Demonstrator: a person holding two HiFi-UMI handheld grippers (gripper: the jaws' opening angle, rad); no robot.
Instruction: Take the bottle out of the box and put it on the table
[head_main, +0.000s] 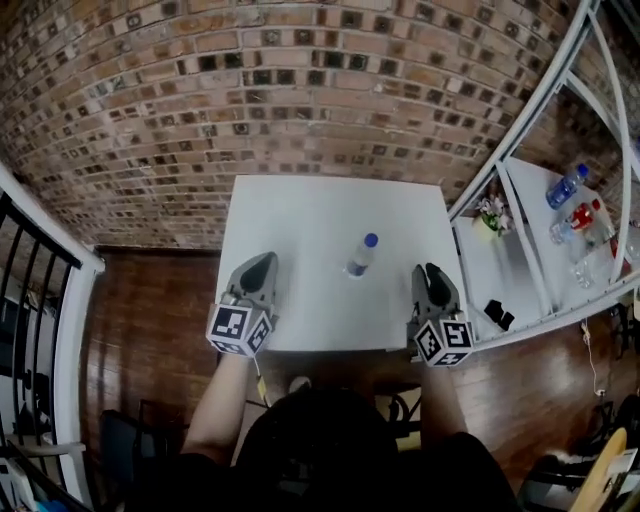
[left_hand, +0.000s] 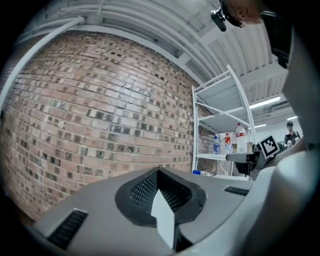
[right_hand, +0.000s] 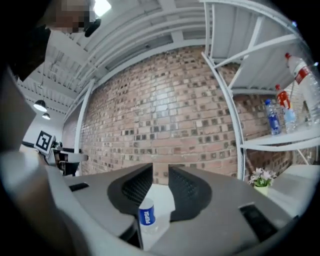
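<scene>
Task item: the clear plastic bottle with a blue cap and blue label (head_main: 361, 254) stood upright near the middle of the white rectangular table (head_main: 300, 215), apart from both tools.
Box: none appeared in any view.
Left hand-held gripper (head_main: 257, 268): clenched, its jaw tips meeting in a point with nothing between them. It was positioned over the near left edge of the table.
Right hand-held gripper (head_main: 432, 272): released, its jaws a narrow gap apart and the pads pressing on nothing. It was positioned over the near right edge. In its own view the bottle showed low in that gap, but the head view placed the bottle beyond and to one side, untouched.
Surroundings: a brown brick wall (head_main: 250, 90) stood behind the table. A white metal shelf rack (head_main: 540, 250) at the right carried other bottles.
Step in hand: judged to be the end of placement, since the bottle stood free with both tools clear of it.
Next move: judged to call only for keeping both tools away from the upright bottle, so that it is not knocked over.
</scene>
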